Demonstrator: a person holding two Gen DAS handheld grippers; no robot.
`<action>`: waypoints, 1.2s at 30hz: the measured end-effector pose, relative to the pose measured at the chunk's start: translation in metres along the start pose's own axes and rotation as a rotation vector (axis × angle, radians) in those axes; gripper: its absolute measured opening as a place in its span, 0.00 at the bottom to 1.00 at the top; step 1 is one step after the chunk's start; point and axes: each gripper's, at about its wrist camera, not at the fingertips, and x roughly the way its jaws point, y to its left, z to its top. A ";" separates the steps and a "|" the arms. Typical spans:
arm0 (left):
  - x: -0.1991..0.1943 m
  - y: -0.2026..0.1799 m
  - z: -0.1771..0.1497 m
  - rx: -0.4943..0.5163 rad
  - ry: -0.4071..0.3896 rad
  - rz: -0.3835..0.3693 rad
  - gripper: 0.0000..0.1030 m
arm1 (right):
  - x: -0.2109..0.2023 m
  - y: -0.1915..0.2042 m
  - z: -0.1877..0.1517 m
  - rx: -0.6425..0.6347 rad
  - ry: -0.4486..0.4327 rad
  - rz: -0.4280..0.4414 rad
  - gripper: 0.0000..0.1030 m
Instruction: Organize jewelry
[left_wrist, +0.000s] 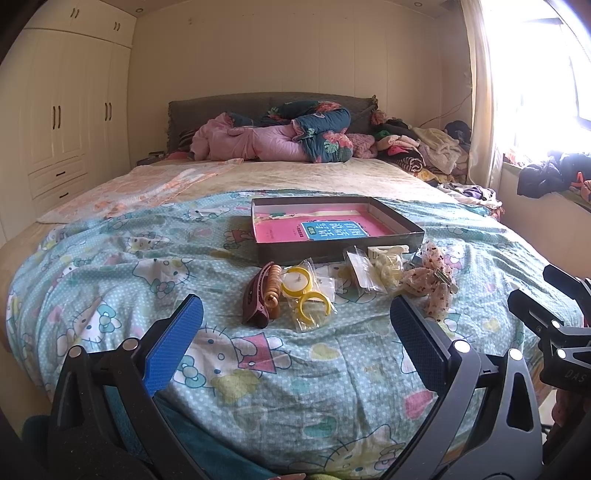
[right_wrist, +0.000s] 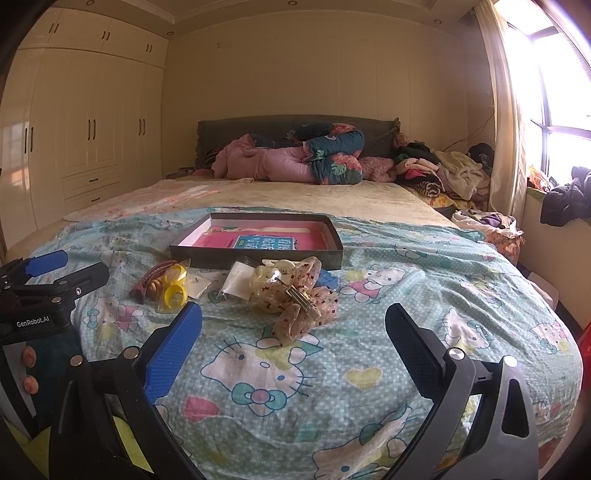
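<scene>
A shallow dark box (left_wrist: 413, 240) (right_wrist: 258, 258) with a pink book inside lies on the Hello Kitty bedspread (left_wrist: 295, 369). In front of it lies a row of jewelry: a brown hair claw (left_wrist: 255, 299) (right_wrist: 147, 282), yellow bangles in clear bags (left_wrist: 306, 291) (right_wrist: 173, 286), small clear packets (left_wrist: 362, 269) (right_wrist: 236, 280), a cream clip (left_wrist: 388, 258) (right_wrist: 277, 264) and a sheer dotted bow clip (left_wrist: 432, 284) (right_wrist: 299, 302). My left gripper (left_wrist: 295, 314) is open and empty, short of the bangles. My right gripper (right_wrist: 293, 328) is open and empty, just short of the bow.
Rolled quilts (left_wrist: 280, 136) and a clothes pile (left_wrist: 424, 147) lie at the headboard. Wardrobes (left_wrist: 66, 122) line the left wall. A bright window (right_wrist: 554, 92) and a sill with clothes are on the right. Each gripper shows at the other view's edge (left_wrist: 554, 332) (right_wrist: 37, 291).
</scene>
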 end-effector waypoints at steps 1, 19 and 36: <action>0.000 0.000 0.000 -0.001 -0.001 0.003 0.90 | 0.000 0.000 0.001 0.000 0.002 0.003 0.94; 0.030 0.047 0.009 -0.134 0.115 0.036 0.90 | 0.034 0.022 0.005 -0.070 0.059 0.105 0.94; 0.089 0.075 0.025 -0.146 0.237 0.102 0.90 | 0.088 0.021 0.025 -0.102 0.101 0.106 0.94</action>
